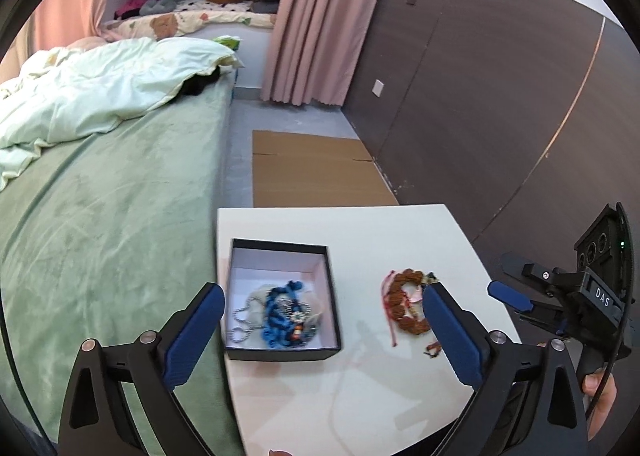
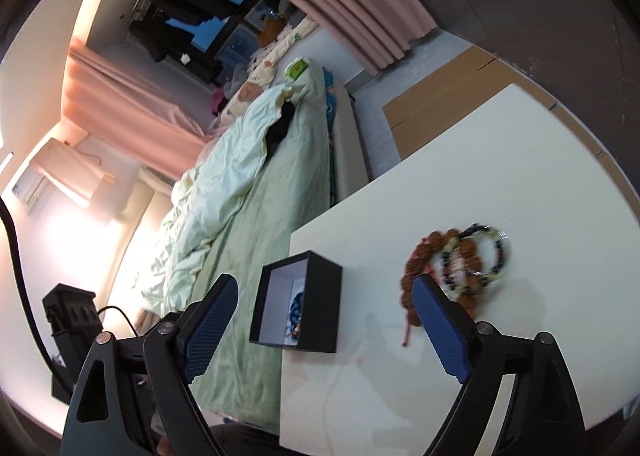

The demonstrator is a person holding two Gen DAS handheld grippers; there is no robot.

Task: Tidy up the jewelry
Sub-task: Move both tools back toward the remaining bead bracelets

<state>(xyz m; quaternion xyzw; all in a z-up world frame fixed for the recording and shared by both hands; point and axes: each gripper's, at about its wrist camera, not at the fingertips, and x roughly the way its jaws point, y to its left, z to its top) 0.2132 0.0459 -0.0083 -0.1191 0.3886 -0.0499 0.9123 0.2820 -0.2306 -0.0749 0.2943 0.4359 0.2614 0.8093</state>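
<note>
White counter (image 1: 400, 223) beside bed (image 1: 120, 215) | one black box (image 1: 280, 354) between left gripper (image 1: 324, 320) fingers, spread, empty | two bracelets (image 2: 472, 256) beyond right gripper (image 2: 324, 308) fingers, spread, empty

This is a bedroom in a home. A wide bed with a sage-green plush cover (image 1: 120, 215) fills the nine o'clock side, a rumpled pale-cream duvet (image 1: 100, 95) heaped on it. Pink pleated curtains (image 1: 304, 35) hang at twelve o'clock beside a cushioned window seat strewn with soft toys (image 1: 192, 11). Dark wood-panelled wall (image 1: 480, 95) runs toward three o'clock.
</note>
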